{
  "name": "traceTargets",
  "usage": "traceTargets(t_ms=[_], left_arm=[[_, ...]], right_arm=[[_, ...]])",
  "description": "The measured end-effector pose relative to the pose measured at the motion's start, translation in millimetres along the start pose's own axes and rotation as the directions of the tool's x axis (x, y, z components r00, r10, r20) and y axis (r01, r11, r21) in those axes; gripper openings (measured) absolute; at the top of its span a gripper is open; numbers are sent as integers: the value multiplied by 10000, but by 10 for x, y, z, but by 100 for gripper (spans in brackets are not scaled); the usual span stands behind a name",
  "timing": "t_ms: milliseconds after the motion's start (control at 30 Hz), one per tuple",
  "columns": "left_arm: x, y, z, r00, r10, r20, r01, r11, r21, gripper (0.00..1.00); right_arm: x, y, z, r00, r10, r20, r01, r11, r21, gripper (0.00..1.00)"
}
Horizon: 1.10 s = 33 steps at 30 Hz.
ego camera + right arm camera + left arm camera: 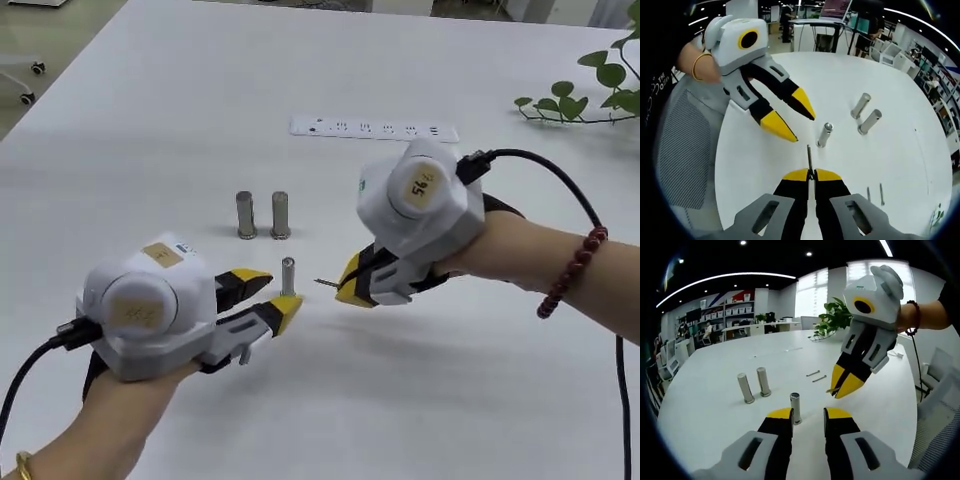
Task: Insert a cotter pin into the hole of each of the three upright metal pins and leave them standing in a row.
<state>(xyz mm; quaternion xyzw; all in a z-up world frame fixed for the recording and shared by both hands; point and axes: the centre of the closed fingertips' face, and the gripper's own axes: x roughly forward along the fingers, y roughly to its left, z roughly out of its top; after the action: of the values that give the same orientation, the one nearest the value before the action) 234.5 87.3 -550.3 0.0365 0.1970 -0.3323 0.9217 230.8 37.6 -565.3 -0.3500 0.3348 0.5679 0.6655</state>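
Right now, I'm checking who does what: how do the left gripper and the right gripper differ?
The left gripper has open jaws and holds nothing; the right gripper is shut on a cotter pin. The left gripper sits beside the nearest metal pin; the right gripper aims its cotter pin at that pin from the opposite side. Both have yellow-tipped black jaws.
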Motion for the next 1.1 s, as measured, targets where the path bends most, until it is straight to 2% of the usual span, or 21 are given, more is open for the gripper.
traceTargets(t_ms=[267,500,900,1000,1100], left_arm=[[114,73,-11,9993,372,-57,-373,9992,-150,21],[221,161,-75,9971,727,-235,-730,9973,-125,19],[369,206,-163,9956,852,-398,-867,9954,-396,14],[400,196,-182,9960,760,-464,-787,9952,-583,13],[421,211,-215,9953,765,-585,-797,9954,-536,11]], right_arm=[[59,-63,-27,9994,-34,-350,37,10000,93,0],[86,-102,-28,9981,-48,-620,65,9996,273,0],[163,-182,4,9953,57,-964,-21,9993,380,0],[181,-198,16,9952,83,-975,-46,9993,381,0],[193,-202,20,9952,92,-972,-52,9991,411,0]])
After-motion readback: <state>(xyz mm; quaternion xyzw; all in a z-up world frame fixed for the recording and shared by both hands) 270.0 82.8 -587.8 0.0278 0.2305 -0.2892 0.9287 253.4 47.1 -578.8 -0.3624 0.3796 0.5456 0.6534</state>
